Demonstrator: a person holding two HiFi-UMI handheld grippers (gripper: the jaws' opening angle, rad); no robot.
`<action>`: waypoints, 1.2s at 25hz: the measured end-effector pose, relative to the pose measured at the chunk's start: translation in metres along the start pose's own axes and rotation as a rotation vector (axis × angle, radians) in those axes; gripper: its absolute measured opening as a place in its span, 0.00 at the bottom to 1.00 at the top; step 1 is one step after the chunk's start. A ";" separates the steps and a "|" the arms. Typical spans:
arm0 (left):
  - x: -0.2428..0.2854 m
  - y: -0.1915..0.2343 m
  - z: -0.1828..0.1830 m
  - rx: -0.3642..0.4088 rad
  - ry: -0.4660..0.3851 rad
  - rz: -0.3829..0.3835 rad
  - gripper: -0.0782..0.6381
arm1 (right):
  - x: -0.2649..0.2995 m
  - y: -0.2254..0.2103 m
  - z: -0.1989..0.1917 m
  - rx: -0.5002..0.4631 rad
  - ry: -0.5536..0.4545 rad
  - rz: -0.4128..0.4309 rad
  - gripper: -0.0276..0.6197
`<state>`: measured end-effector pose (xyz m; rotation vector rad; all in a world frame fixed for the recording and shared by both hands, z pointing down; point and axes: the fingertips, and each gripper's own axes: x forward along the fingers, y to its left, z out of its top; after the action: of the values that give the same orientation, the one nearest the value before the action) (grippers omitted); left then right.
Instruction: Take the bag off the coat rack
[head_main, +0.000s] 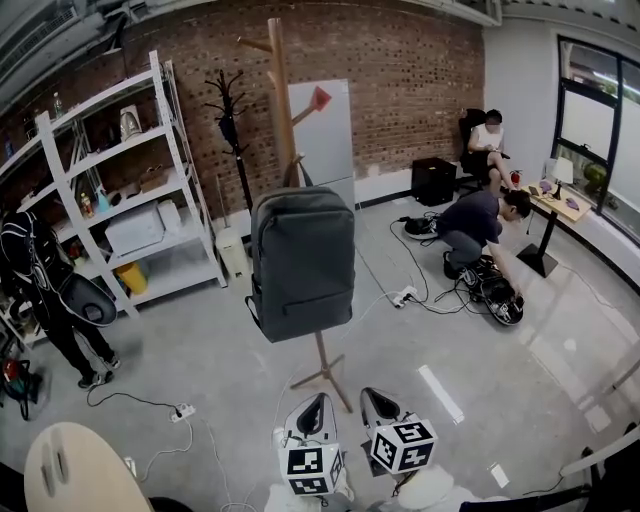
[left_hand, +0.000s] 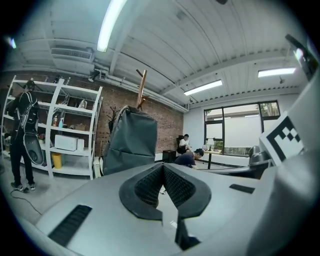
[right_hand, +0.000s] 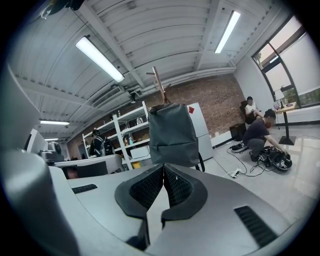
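A dark grey backpack (head_main: 302, 262) hangs upright on a wooden coat rack (head_main: 279, 90) in the middle of the room. It also shows in the left gripper view as the backpack (left_hand: 131, 140) and in the right gripper view as the backpack (right_hand: 172, 134). Both grippers are low at the bottom of the head view, well short of the bag. The left gripper (head_main: 314, 408) (left_hand: 162, 172) is shut with nothing in it. My right gripper (head_main: 378, 400) (right_hand: 163, 175) is shut too, its pads pressed together and empty.
A black coat stand (head_main: 232, 120) and white shelving (head_main: 120, 190) stand at the back left. A person in black (head_main: 45, 290) stands by the shelves. One person crouches (head_main: 485, 225) over cables at right, another sits (head_main: 488, 148) behind. Power strips (head_main: 182, 411) and cords lie on the floor.
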<state>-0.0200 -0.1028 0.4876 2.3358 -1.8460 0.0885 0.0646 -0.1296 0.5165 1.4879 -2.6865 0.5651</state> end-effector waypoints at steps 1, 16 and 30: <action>0.004 0.003 0.000 -0.003 -0.001 0.001 0.09 | 0.006 0.000 0.000 -0.001 0.002 0.002 0.06; 0.082 0.042 0.028 -0.016 -0.032 -0.016 0.09 | 0.086 -0.018 0.034 -0.006 -0.024 -0.009 0.06; 0.154 0.075 0.050 -0.005 -0.047 -0.063 0.09 | 0.165 -0.034 0.064 -0.008 -0.039 -0.022 0.06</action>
<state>-0.0599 -0.2755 0.4674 2.4103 -1.7893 0.0217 0.0124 -0.3008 0.4980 1.5406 -2.6939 0.5293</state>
